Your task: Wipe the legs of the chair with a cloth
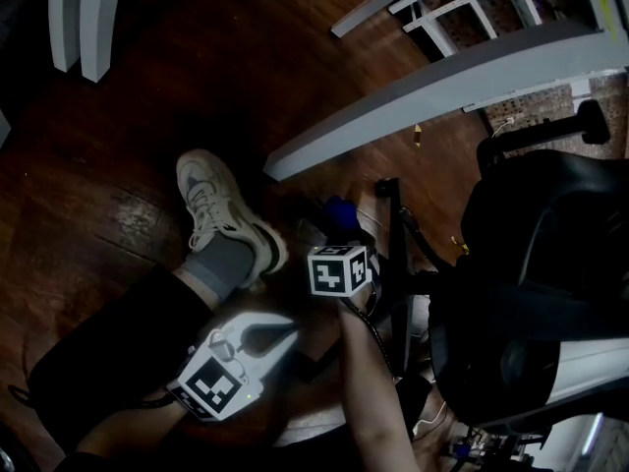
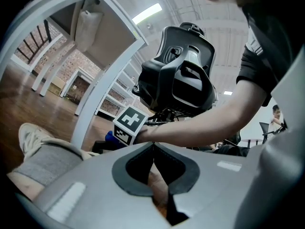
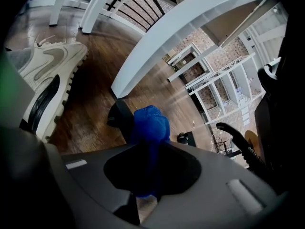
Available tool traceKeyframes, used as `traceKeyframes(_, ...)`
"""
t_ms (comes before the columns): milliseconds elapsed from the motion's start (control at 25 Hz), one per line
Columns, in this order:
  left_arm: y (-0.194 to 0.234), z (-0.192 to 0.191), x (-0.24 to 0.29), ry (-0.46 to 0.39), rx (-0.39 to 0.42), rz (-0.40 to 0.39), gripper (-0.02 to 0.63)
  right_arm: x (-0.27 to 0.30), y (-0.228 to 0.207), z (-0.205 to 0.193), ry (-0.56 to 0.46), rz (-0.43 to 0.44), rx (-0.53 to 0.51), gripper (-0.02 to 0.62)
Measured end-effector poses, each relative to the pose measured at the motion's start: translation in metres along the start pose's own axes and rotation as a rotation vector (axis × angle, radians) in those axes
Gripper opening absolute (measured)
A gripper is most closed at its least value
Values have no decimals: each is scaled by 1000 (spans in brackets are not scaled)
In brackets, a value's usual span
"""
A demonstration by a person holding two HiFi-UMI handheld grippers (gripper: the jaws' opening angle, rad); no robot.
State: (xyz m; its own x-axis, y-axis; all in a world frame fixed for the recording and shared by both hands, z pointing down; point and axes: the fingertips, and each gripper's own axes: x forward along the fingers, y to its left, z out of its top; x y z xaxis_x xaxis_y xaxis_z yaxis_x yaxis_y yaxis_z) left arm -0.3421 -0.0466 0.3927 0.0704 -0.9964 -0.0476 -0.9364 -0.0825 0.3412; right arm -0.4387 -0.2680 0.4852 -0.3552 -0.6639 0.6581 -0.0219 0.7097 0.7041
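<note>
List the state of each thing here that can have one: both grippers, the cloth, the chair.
Left gripper: shut, nothing between its jaws.
Right gripper: shut on the cloth.
Cloth: blue, bunched up, poking out past the jaws beside a chair leg; whether they touch cannot be told.
Chair: black, standing upright.

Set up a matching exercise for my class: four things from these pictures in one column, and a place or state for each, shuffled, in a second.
Column one
1. blue cloth
2. left gripper
3. white sneaker
4. black office chair

Column two
A. jaws together, empty
B. on the dark wooden floor
C. clamped in the right gripper
D. at the head view's right side

Pairs: 1-C, 2-A, 3-B, 4-D.
</note>
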Motion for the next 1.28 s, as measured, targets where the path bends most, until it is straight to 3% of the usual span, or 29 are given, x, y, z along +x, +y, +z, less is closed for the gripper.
traceKeyframes(440,5,0,1,-20,-25,-6,5,2,11,19,-37,20,-21,83)
traceKeyframes(800,6,-6,2,-2,-33,1,5,2,31,44,-106,80,19,83)
traceKeyframes(1040,5,-7,3,-1,-35,-8,5,-8,48,75,-232,210,102,83)
traceKeyframes(1280,7,-7,1,-15,-31,0,5,-66,51,99,-391,226,123,84)
